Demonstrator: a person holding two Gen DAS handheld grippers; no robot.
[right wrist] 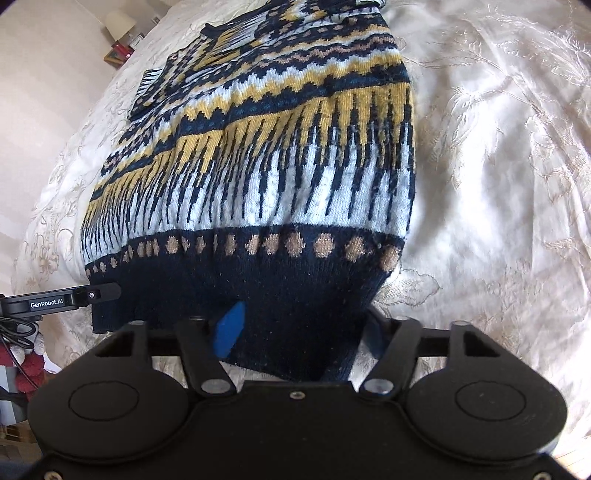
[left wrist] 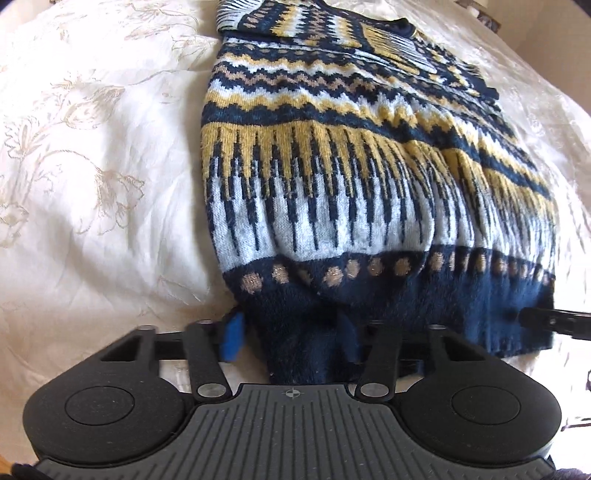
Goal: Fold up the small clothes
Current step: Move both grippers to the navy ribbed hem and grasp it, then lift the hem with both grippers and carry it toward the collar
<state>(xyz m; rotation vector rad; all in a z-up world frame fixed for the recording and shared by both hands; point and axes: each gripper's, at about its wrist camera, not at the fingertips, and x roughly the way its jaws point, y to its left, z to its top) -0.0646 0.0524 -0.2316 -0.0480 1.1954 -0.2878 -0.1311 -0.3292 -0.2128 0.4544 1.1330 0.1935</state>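
A knitted sweater [left wrist: 332, 177] in navy, yellow and pale blue lies flat on the bed, its navy hem toward me. My left gripper [left wrist: 291, 339] is shut on the hem near its left corner, the navy knit bunched between the blue pads [left wrist: 232, 336]. My right gripper [right wrist: 299, 332] is shut on the same sweater [right wrist: 277, 166] at the hem's right corner; one blue pad [right wrist: 231, 328] shows and the other is hidden behind the fabric. Each wrist view catches the other gripper at its edge: the right gripper's finger [left wrist: 554, 321] and the left gripper's finger [right wrist: 59, 299].
A cream embroidered bedspread [left wrist: 92, 147] surrounds the sweater on all sides [right wrist: 498, 166]. In the right wrist view a lamp [right wrist: 120, 22] and small items stand beyond the far left of the bed, and a red object with a black cable [right wrist: 26, 365] sits at the lower left.
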